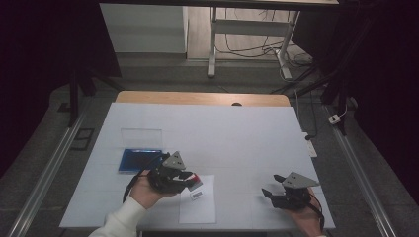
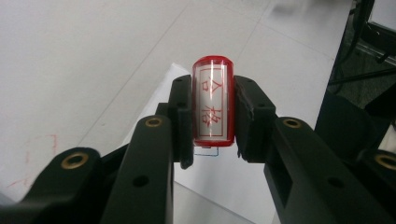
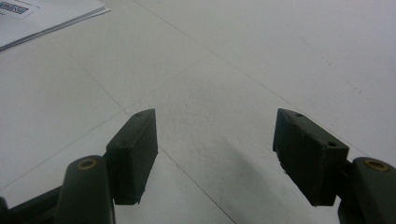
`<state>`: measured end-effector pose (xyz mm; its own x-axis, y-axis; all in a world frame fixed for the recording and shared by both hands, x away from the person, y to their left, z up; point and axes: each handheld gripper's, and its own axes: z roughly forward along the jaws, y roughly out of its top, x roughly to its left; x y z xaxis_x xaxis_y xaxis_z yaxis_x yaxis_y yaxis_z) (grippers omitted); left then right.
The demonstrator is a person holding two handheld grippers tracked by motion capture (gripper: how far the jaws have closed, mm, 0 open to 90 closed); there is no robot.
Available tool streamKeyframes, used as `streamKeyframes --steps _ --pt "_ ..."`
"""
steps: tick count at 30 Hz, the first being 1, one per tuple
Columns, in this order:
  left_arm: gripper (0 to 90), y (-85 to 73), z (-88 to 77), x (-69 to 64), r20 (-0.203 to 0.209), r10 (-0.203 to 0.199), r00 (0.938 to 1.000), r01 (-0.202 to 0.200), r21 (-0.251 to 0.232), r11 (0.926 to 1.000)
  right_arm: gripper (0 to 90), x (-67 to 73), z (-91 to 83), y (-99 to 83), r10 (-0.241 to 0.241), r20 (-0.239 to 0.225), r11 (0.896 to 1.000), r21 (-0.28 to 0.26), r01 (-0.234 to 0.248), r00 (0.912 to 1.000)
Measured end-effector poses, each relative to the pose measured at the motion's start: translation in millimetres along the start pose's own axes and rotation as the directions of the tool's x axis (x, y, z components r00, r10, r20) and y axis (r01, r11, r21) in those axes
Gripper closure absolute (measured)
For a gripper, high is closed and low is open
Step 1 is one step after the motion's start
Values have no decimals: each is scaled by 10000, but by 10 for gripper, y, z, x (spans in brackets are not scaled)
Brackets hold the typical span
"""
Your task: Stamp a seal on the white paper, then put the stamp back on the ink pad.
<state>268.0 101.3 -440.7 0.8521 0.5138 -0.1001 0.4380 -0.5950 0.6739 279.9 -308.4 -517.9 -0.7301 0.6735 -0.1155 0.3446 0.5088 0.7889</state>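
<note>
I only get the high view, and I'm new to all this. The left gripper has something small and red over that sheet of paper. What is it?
Observer: A red stamp, clamped between the left gripper's two black pads. Its clear window shows two red characters.
Operator: Is it already pressed on the paper?
Observer: I can't tell; the left gripper view shows the paper behind the stamp, but the stamp's end is hidden.
Operator: And the right gripper, is it holding anything?
Observer: No. In the right gripper view, the right gripper has its pads wide apart with only bare white table between them.
</note>
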Motion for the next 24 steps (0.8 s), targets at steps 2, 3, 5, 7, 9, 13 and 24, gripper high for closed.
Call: streamKeyframes --steps 2,3,5,7,9,13,24 --pt "704 -6 -43 22 -53 -28 10000 27 -80 10000 304 -1 -1 0 8 5 10000 -17 -8 10000" --pt "704 -10 -65 35 -87 -80 9999 79 -139 9999 304 -3 -4 0 31 -1 10000 -19 -31 10000" --pt "704 -20 -111 66 -181 -174 9997 169 -242 9996 304 -3 -5 -1 41 8 10000 -17 -41 10000" --pt "704 -33 -157 96 -282 -278 9992 269 -317 9991 304 -2 -5 -1 32 9 10000 -4 -32 10000" --pt "704 -48 -202 129 -375 -287 9989 274 -357 9990 304 0 -3 -1 9 8 10000 -17 -8 10000" --pt "704 -84 -289 200 -571 -468 9973 437 -548 9975 304 -2 -6 -1 45 2 10000 -22 -45 10000" --pt "703 -225 -501 482 -1228 -1192 9852 1095 -827 9905 305 3 -12 -3 -34 89 10000 -34 34 10000"
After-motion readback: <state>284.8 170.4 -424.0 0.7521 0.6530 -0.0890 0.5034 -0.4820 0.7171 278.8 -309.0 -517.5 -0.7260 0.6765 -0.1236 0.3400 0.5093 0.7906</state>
